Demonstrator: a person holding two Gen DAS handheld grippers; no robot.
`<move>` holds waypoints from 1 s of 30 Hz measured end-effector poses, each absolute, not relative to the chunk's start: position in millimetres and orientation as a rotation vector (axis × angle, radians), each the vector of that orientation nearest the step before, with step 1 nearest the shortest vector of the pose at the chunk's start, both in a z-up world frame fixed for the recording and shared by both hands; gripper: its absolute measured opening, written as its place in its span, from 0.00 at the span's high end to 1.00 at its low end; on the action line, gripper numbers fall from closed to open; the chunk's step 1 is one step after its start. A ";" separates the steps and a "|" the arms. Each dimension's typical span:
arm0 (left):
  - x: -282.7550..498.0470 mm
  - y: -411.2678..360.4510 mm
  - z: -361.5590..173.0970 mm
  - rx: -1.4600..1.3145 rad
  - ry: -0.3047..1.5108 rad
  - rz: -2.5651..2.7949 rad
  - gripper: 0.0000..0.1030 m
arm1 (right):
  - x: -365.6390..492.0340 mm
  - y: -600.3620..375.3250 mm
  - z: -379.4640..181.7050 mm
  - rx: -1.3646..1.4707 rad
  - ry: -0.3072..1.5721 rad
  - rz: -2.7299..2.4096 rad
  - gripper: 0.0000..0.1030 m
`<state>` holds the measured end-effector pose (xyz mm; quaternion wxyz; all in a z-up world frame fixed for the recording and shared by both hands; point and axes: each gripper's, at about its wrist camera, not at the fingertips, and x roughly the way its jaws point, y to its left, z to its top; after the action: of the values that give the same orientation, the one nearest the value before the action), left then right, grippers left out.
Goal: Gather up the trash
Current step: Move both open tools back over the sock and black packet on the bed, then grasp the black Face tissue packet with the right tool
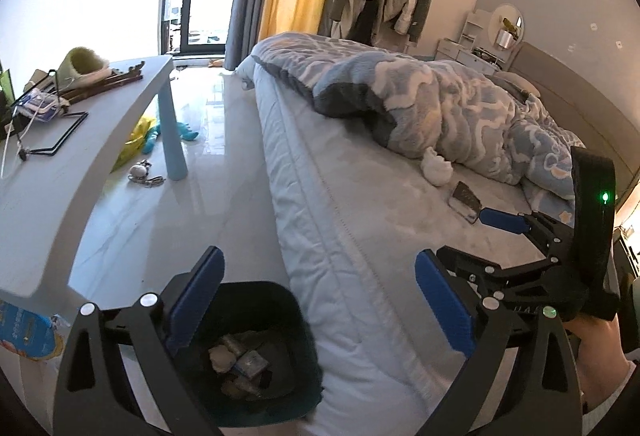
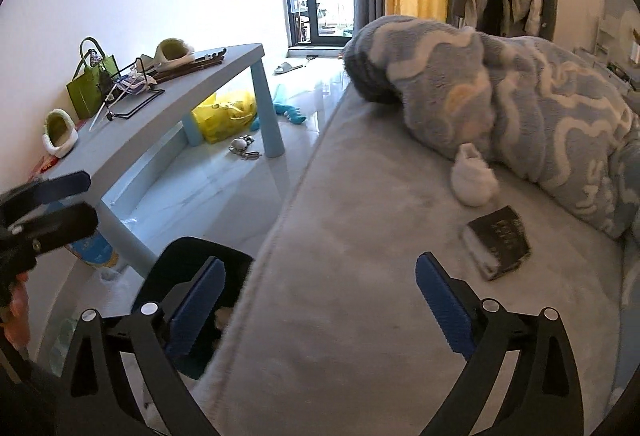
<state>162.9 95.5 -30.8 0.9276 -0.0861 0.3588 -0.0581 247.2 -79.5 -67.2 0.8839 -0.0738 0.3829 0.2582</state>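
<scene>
A dark trash bin (image 1: 256, 352) stands on the floor against the bed side, with several scraps inside; it shows in the right wrist view (image 2: 180, 276) too. My left gripper (image 1: 316, 300) is open and empty above the bin and the mattress edge. My right gripper (image 2: 320, 300) is open and empty over the bed (image 2: 360, 236); it also shows in the left wrist view (image 1: 464, 240). On the bed lie a crumpled white tissue (image 2: 474, 176) and a small dark box (image 2: 500, 242), ahead and right of the right gripper. Both show in the left wrist view, tissue (image 1: 436, 166) and box (image 1: 466, 202).
A blue patterned blanket (image 2: 520, 96) is heaped on the bed. A grey-blue low table (image 2: 160, 116) at left holds slippers, a green bag and a wire stand. Under it lie a yellow bag (image 2: 226, 114), a blue toy and keys. A snack packet (image 1: 28, 332) lies on the floor.
</scene>
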 end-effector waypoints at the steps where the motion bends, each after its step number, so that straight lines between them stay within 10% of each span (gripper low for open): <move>1: 166.5 91.0 -31.3 -0.177 0.737 -0.124 0.05 | 248.9 -86.4 -67.9 -0.148 0.797 0.540 0.05; 30: 252.4 6.2 -47.5 -0.088 0.732 -0.307 0.06 | 332.1 -185.7 -101.0 -0.143 0.886 0.527 0.05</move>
<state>252.4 6.2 -47.5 0.9214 -0.0430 0.3561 -0.1495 332.1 -185.7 -101.0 0.8675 -0.0684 0.4234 0.2518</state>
